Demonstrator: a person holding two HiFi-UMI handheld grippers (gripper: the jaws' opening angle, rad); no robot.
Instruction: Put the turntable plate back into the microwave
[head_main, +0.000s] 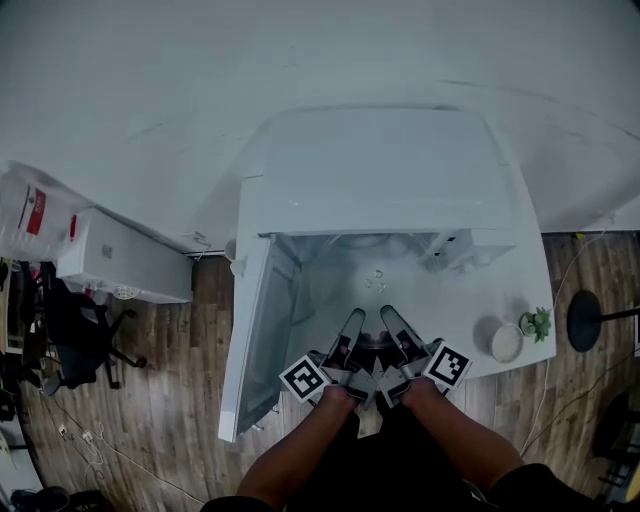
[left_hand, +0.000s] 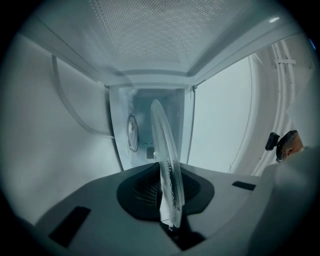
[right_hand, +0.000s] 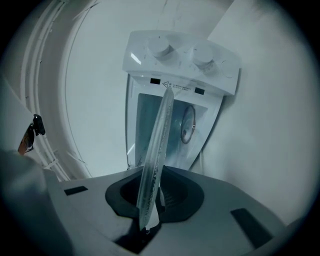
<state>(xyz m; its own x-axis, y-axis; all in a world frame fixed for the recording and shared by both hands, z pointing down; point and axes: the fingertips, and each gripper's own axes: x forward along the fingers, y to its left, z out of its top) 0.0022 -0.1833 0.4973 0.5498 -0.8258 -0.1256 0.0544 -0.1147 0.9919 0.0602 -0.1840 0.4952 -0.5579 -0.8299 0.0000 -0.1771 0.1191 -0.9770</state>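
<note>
- A white table carries the microwave, which stands towards its back edge.
- The microwave's door is swung wide open to the left, so the pale cavity faces the person.
- The control panel with two round knobs sits beside the cavity opening, as the right gripper view shows.
- The glass turntable plate is held in the air at the mouth of the cavity, seen edge-on from both gripper views. How far in its far edge reaches cannot be told.
- The left gripper pinches the plate's near rim, its jaws closed on the glass.
- The right gripper is just beside it and clamps the same rim in the same way.
- A small white dish lies on the table's right front corner, with a little potted plant touching or just beside it.
</note>
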